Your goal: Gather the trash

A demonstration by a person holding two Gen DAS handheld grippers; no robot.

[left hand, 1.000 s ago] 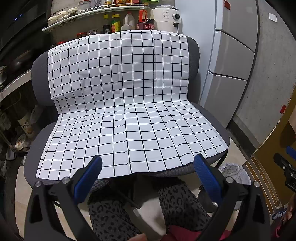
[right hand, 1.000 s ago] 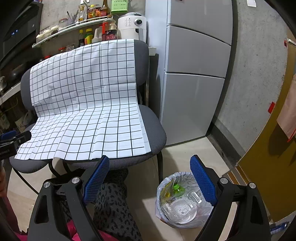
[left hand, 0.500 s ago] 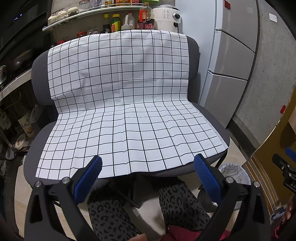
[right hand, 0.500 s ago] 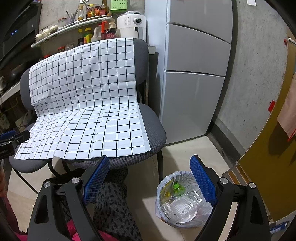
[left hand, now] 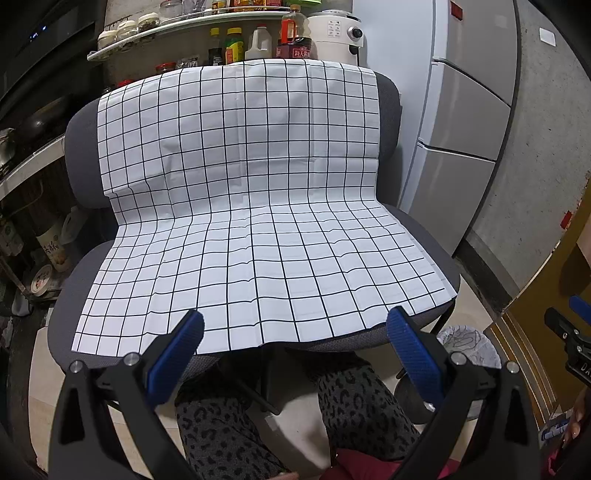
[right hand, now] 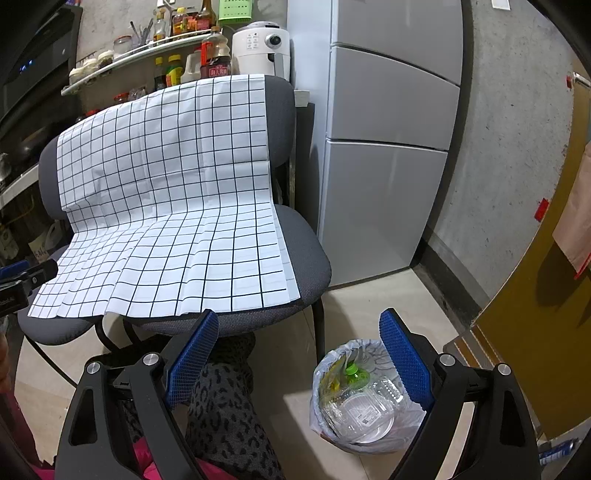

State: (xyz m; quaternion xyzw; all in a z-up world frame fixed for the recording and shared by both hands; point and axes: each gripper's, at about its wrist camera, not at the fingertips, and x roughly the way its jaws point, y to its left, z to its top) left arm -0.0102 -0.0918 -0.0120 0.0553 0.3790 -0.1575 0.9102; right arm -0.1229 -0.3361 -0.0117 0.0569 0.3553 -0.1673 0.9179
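Nothing has shifted over the last second: we keep our left gripper point(left hand: 293, 332) wide open and empty over the cloth point(left hand: 258, 206), our right gripper point(right hand: 299, 334) likewise, above the bin point(right hand: 328, 373) already holding the trash point(right hand: 364, 410), so collecting looks finished.

- A dark grey fabric office chair point(left hand: 391, 122) faces the cameras.
- A white paper sheet with a black grid point(left hand: 251, 206) drapes over its backrest and seat.
- A tall silver-grey refrigerator point(right hand: 391, 147) stands just to the chair's right.
- A white countertop appliance with a round dial point(right hand: 262, 48) sits behind the chair.
- A curved wall shelf crowded with bottles and jars point(left hand: 177, 26) hangs above.
- Leopard-print trouser legs point(left hand: 221, 424) show below the seat.
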